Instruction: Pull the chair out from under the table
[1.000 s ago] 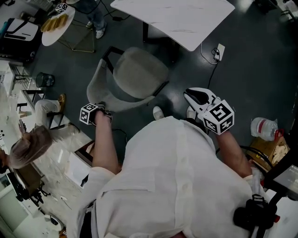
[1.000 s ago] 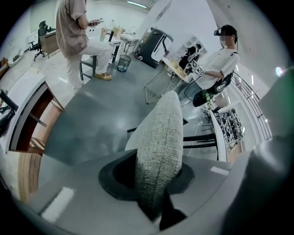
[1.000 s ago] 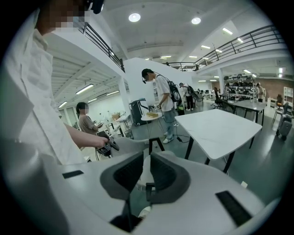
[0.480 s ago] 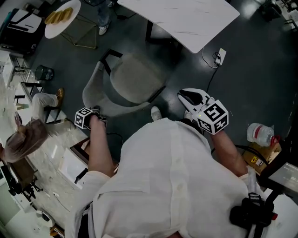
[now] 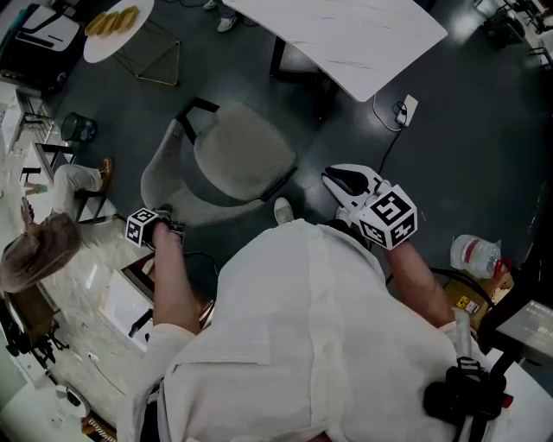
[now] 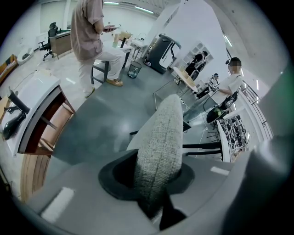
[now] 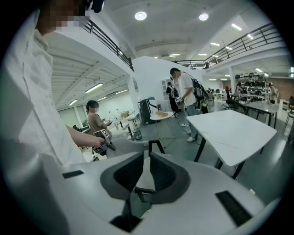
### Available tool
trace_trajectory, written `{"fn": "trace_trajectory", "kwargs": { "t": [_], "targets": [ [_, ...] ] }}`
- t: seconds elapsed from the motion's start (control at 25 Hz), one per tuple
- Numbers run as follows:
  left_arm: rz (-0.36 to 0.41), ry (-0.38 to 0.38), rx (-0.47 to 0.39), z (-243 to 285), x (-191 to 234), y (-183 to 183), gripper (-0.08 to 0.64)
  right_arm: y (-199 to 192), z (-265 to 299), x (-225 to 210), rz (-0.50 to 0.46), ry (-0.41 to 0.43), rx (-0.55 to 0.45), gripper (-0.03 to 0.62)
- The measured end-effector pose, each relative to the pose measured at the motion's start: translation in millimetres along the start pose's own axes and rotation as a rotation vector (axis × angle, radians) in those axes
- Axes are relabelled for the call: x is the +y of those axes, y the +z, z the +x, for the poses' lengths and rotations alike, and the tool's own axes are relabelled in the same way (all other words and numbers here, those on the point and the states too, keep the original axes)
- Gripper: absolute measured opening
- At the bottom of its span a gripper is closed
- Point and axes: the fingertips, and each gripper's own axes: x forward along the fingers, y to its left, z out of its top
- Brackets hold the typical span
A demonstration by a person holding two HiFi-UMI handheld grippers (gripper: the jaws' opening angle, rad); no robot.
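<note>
The grey fabric chair [image 5: 238, 155] stands on the dark floor in front of the white table [image 5: 346, 34], its seat clear of the tabletop. My left gripper [image 5: 162, 223] is shut on the top edge of the curved backrest [image 5: 168, 181]. In the left gripper view the fabric edge [image 6: 158, 137] runs up from between the left gripper's [image 6: 154, 172] pads. My right gripper [image 5: 339, 179] hovers to the right of the chair, touching nothing. In its own view the right gripper [image 7: 147, 160] shows a narrow gap with nothing in it, and the chair [image 7: 138, 144] and table [image 7: 229, 131] lie beyond.
A round side table with food [image 5: 117, 26] stands at the upper left, and a small bin [image 5: 78, 129] below it. A seated person [image 5: 43, 250] is at the left. A cable and plug [image 5: 404, 108] lie under the table's corner. A water bottle [image 5: 471, 255] and a box [image 5: 484, 289] sit on the floor at the right.
My left gripper has moved left and toward me with the backrest in it, and the chair has slid further from the table. The right gripper has drifted slightly left.
</note>
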Motion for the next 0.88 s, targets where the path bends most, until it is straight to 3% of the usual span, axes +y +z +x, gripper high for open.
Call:
{"fn": "trace_trajectory", "kwargs": {
  "t": [0.88],
  "targets": [
    [0.013,0.024,-0.008,-12.7,38.2,13.4,0.094,-3.2,13.4,0.0,-0.01,0.046,0.021,0.043]
  ]
}}
